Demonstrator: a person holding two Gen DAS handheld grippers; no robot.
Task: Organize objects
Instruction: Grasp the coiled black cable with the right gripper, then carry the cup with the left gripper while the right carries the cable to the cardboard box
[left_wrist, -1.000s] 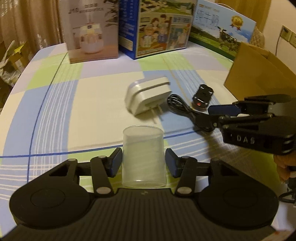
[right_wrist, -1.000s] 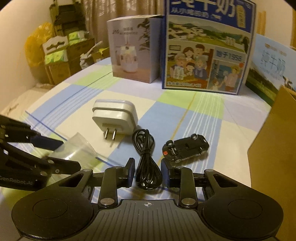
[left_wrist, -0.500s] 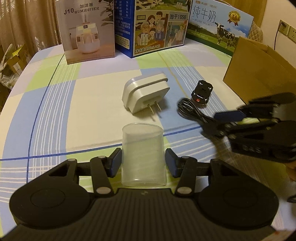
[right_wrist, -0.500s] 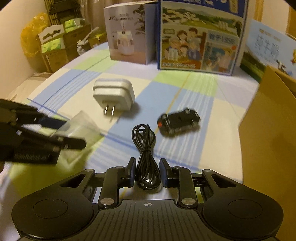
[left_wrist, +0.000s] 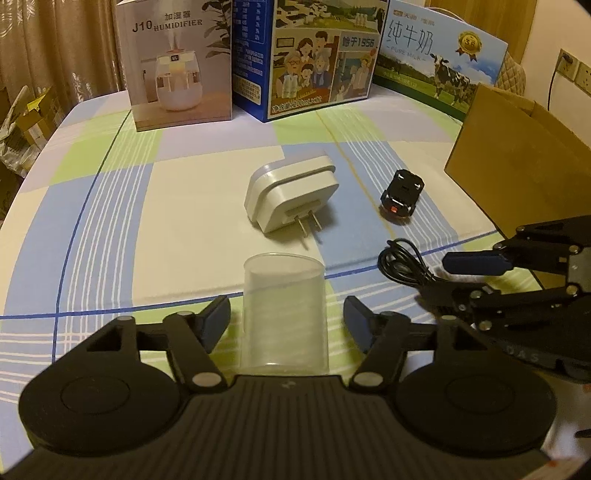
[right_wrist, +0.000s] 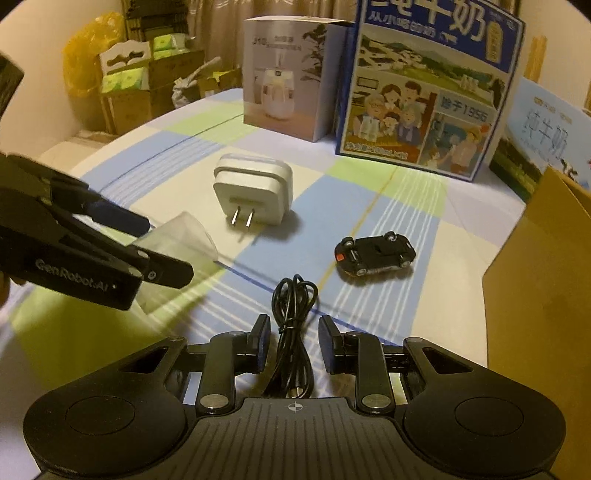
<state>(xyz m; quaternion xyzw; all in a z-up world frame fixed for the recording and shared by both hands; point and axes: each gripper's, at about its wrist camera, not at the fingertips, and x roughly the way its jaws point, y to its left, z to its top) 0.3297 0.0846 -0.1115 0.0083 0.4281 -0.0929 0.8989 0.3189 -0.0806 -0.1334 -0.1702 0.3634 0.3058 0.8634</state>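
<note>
Checked cloth in blue, green and cream covers my worktop (left_wrist: 110, 221). Cardboard box (left_wrist: 517, 166), brown, stands at the right edge. White plug adapter (left_wrist: 291, 192) lies prongs up near the middle. Clear plastic cup (left_wrist: 282, 314) sits between the fingers of my left hand-held gripper (left_wrist: 286, 319), jaws wide and apart from it. Black toy car (right_wrist: 373, 253) rests overturned, wheels up. Black coiled cable (right_wrist: 291, 332) lies between the open fingers of my right hand-held gripper (right_wrist: 291, 343), untouched.

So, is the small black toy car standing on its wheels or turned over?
Turned over. The toy car lies on the tablecloth with its wheels and underside facing up, as the right wrist view shows.
</note>
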